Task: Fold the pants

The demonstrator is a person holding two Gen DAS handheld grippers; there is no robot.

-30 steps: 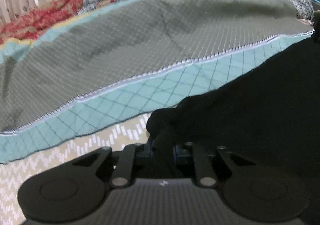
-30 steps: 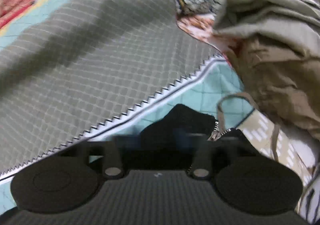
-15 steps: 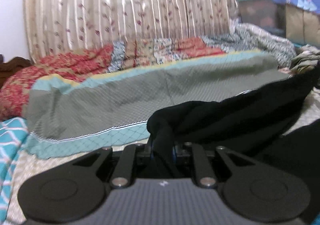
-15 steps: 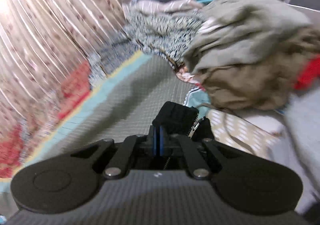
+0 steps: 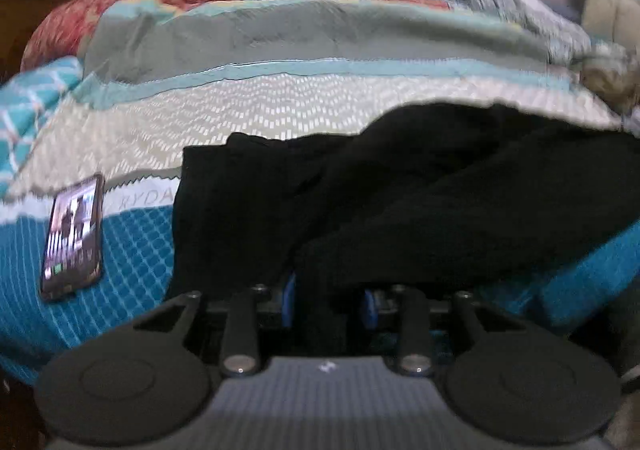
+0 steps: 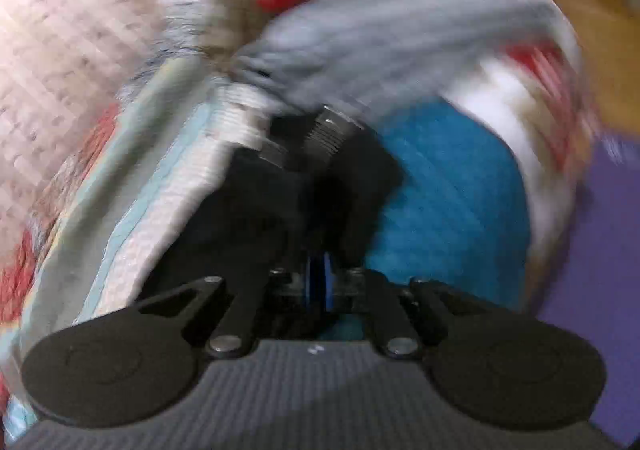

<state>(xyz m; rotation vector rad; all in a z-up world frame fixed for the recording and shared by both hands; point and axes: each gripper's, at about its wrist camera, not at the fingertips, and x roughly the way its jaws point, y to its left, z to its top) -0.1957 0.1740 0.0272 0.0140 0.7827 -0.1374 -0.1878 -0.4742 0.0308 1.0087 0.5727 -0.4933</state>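
The black pants lie spread across the bed in the left wrist view, one thick fold running toward me. My left gripper is low over the near edge. Its jaws are opening, blue pads set apart, and a bunch of the black cloth still sits loosely between them. The right wrist view is badly blurred. My right gripper has its blue pads almost together, pinching the zipper end of the pants, and the jaws are just starting to open.
A phone with a lit screen lies on the blue bedspread left of the pants. A grey-green quilt and patterned bedding lie behind. A heap of clothes sits beyond the right gripper, a purple surface at right.
Both grippers swept back toward the near edge of the bed, dragging the pants over themselves. The left pads have spread apart. The right view rolled and blurred.
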